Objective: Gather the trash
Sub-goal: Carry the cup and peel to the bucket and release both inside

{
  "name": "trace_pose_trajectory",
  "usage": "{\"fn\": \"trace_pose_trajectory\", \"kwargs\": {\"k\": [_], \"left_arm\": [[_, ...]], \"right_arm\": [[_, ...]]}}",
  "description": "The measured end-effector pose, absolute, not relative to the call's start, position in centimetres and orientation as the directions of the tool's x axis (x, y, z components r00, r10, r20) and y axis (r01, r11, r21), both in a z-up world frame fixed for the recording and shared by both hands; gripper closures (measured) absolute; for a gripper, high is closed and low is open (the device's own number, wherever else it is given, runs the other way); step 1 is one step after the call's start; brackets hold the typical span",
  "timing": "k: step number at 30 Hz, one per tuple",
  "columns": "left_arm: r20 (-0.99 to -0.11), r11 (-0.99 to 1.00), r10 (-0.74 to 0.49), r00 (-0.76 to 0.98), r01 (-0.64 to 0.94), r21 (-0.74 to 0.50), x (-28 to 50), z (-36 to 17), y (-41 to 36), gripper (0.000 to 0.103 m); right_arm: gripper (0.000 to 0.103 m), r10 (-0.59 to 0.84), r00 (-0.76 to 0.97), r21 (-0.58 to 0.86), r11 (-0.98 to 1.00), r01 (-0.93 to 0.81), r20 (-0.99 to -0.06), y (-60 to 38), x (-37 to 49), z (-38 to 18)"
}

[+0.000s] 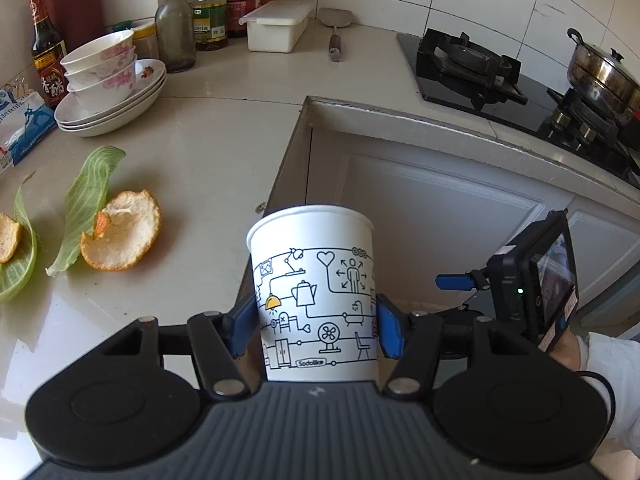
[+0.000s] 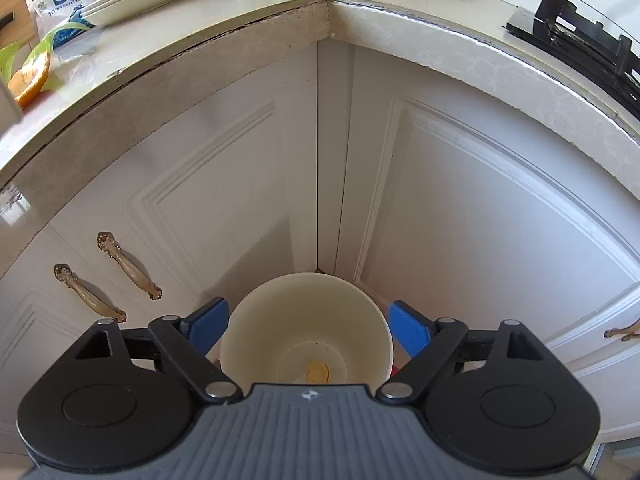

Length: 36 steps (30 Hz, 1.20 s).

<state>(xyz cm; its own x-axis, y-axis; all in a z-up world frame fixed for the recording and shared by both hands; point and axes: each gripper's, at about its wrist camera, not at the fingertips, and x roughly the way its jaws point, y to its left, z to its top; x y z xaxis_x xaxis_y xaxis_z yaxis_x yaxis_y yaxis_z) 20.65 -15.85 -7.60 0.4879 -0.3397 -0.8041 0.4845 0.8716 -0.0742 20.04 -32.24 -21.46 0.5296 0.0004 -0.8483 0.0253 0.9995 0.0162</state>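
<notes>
Your left gripper (image 1: 316, 322) held the paper cup (image 1: 314, 292) just off the counter (image 1: 208, 168) edge, your right gripper (image 2: 308, 326) stood wide above it, peel scrap (image 2: 318, 372) inside; a tilt could've spilled it, orange peel (image 1: 120, 236) uncollected.

A: Paper cup (image 1: 316, 300): white, black line drawings, one yellow lamp motif.

B: Confirmed. Gripper pads (image 1: 390, 330) beside it: blue; frame black, ribbed grey housing.

A: Orange peel (image 1: 122, 234) near the counter's front edge: orange rind, pale pith inside. Cabbage leaf (image 1: 86, 196) next to it: light green, paler veins.

B: Stacked bowls (image 1: 102, 66) toward the back left corner: white with pink flowers.

A: Right view. Container (image 2: 306, 332) below: cream interior, yellow scrap on the bottom. Cabinet doors (image 2: 480, 208): white. Handles (image 2: 128, 266): bronze-gold.

B: Countertop (image 1: 208, 152): glossy off-white.
</notes>
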Motion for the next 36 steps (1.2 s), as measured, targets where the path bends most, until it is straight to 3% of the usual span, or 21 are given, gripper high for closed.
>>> {"fn": "trace_pose_trajectory", "kwargs": {"k": [4,24,26,28,36], "left_arm": [[-0.804,0.86,-0.35,0.481,0.505,-0.073,20.9,-8.4,-17.3,0.042],[-0.857,0.844,-0.346,0.382,0.527,-0.106,23.8,-18.6,-25.4,0.041],[-0.86,0.844,-0.347,0.374,0.524,-0.113,24.0,-19.2,-25.7,0.034],[-0.854,0.85,-0.343,0.391,0.516,-0.105,24.1,-19.5,-25.8,0.017],[-0.831,0.846,-0.347,0.434,0.527,-0.078,23.3,-18.1,-25.3,0.013]], "right_arm": [[0.005,0.002,0.534,0.021,0.999,0.031,-0.845,-32.9,19.4,-20.5],[0.0,-0.035,0.543,-0.026,0.999,0.023,-0.839,-33.8,13.6,-16.4],[0.0,-0.037,0.545,-0.032,0.999,0.018,-0.838,-33.7,13.4,-16.2],[0.0,-0.04,0.548,-0.038,0.999,0.016,-0.835,-33.8,13.2,-16.0],[0.0,-0.052,0.545,-0.041,0.999,0.032,-0.837,-34.1,13.0,-15.9]]}}
